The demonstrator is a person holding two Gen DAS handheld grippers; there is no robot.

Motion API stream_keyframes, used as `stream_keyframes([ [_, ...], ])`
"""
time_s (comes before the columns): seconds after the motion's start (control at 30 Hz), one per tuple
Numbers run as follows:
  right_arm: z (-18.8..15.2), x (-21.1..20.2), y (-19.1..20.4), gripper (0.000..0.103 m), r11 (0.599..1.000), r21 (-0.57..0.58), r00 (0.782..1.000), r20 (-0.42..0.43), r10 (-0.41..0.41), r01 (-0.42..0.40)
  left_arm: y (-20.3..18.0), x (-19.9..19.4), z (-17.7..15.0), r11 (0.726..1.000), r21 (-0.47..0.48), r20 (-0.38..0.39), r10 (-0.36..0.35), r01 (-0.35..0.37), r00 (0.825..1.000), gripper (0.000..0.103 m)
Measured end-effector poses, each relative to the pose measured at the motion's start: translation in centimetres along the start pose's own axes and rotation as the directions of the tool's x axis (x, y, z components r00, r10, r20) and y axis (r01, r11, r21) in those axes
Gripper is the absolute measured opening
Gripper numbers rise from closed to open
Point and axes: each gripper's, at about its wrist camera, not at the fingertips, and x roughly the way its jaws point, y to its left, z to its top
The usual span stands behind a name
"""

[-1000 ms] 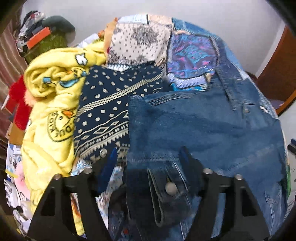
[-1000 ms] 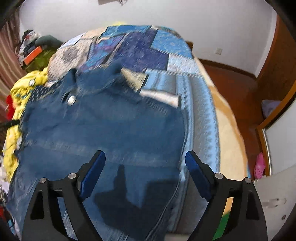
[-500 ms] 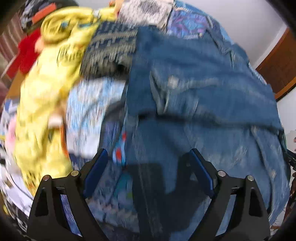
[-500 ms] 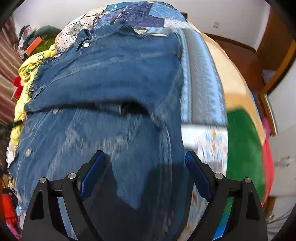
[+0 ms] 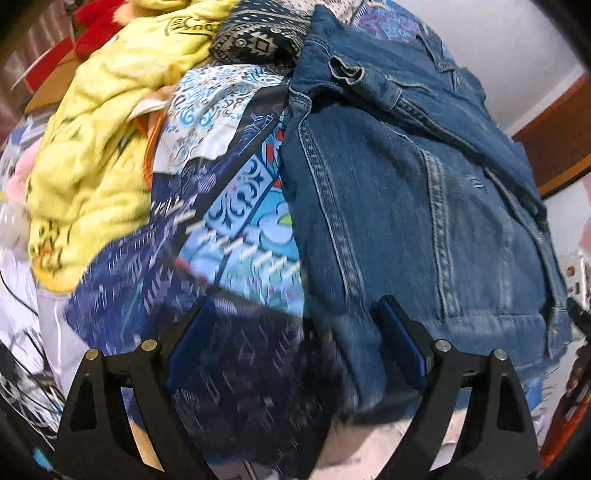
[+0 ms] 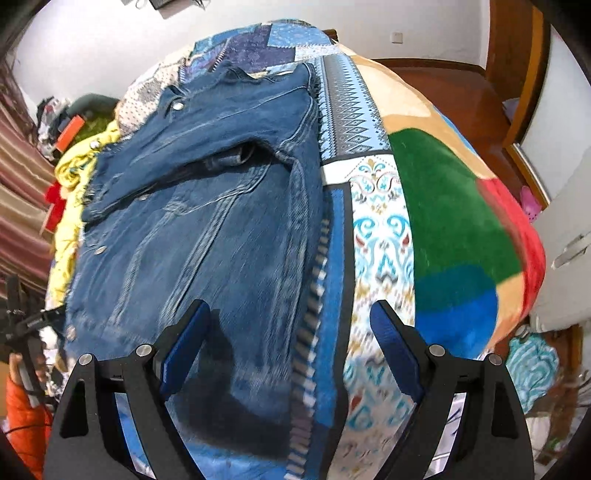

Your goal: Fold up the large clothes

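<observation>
A blue denim jacket lies spread on a patchwork bedspread, both sleeves folded across its body. It also shows in the right wrist view. My left gripper is open and empty, above the jacket's near left hem corner. My right gripper is open and empty, above the jacket's near right hem edge and the bedspread.
A yellow garment and a dark patterned cloth are piled at the left of the bed. A red item lies beyond. A colourful fleece blanket covers the bed's right side. The wooden floor lies beyond.
The left gripper let go of the sleeve cuff and opened. Both grippers pulled back from the jacket's upper part to its near hem.
</observation>
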Motion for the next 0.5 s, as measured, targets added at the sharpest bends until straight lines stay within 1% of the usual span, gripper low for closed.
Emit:
stream_keyframes([
  [0.1, -0.9, -0.2, 0.2, 0.086, 1.000, 0.006, 1.000, 0.015, 0.023, -0.023, 0.4, -0.6, -0.7, 0.998, -0.037, 0.000, -0.053, 0.053, 0.999, 0.089],
  [0.17, -1.6, -0.4, 0.2, 0.084, 0.999, 0.011, 0.999, 0.018, 0.033, -0.033, 0.0, -0.7, -1.4, 0.996, -0.041, -0.009, -0.085, 0.084, 0.996, 0.089],
  [0.2, -1.9, -0.5, 0.2, 0.081, 0.999, 0.017, 0.999, 0.024, 0.045, -0.046, -0.4, -0.7, -1.9, 0.995, -0.031, -0.010, -0.092, 0.092, 0.996, 0.088],
  [0.23, -2.1, -0.7, 0.2, 0.073, 0.998, 0.019, 0.998, 0.026, 0.056, -0.056, -0.8, -0.7, -2.3, 0.995, -0.020, -0.006, -0.093, 0.093, 0.996, 0.088],
  [0.27, -2.3, -0.6, 0.3, 0.066, 0.997, 0.023, 0.997, 0.024, 0.072, -0.072, -1.1, -0.8, -2.4, 0.996, -0.014, 0.002, -0.093, 0.093, 0.996, 0.083],
  [0.3, -2.4, -0.5, 0.2, 0.062, 0.995, 0.035, 0.995, 0.025, 0.093, -0.094, -1.4, -1.0, -2.7, 0.995, -0.011, 0.015, -0.100, 0.100, 0.995, 0.076],
  [0.33, -2.6, -0.5, 0.2, 0.056, 0.993, 0.049, 0.994, 0.026, 0.110, -0.111, -1.3, -1.1, -2.8, 0.994, -0.011, 0.019, -0.110, 0.110, 0.994, 0.072],
  [0.37, -2.7, -0.5, 0.1, 0.050, 0.991, 0.056, 0.993, 0.024, 0.120, -0.121, -1.4, -1.2, -2.9, 0.991, -0.015, 0.023, -0.129, 0.129, 0.991, 0.064],
  [0.4, -2.8, -0.4, 0.2, 0.047, 0.990, 0.060, 0.991, 0.021, 0.129, -0.130, -1.5, -1.3, -2.9, 0.988, -0.019, 0.025, -0.150, 0.150, 0.988, 0.053],
  [0.43, -2.8, -0.2, 0.3, 0.044, 0.989, 0.062, 0.990, 0.017, 0.137, -0.137, -1.5, -1.3, -2.9, 0.987, -0.018, 0.025, -0.162, 0.163, 0.986, 0.048],
  [0.47, -3.0, -0.2, 0.4, 0.042, 0.990, 0.060, 0.991, 0.015, 0.130, -0.130, -1.8, -1.5, -2.9, 0.987, -0.015, 0.030, -0.160, 0.161, 0.987, 0.044],
  [0.5, -3.0, -0.2, 0.7, 0.040, 0.992, 0.047, 0.993, 0.013, 0.120, -0.121, -2.1, -1.8, -2.9, 0.990, -0.001, 0.047, -0.142, 0.143, 0.989, 0.033],
])
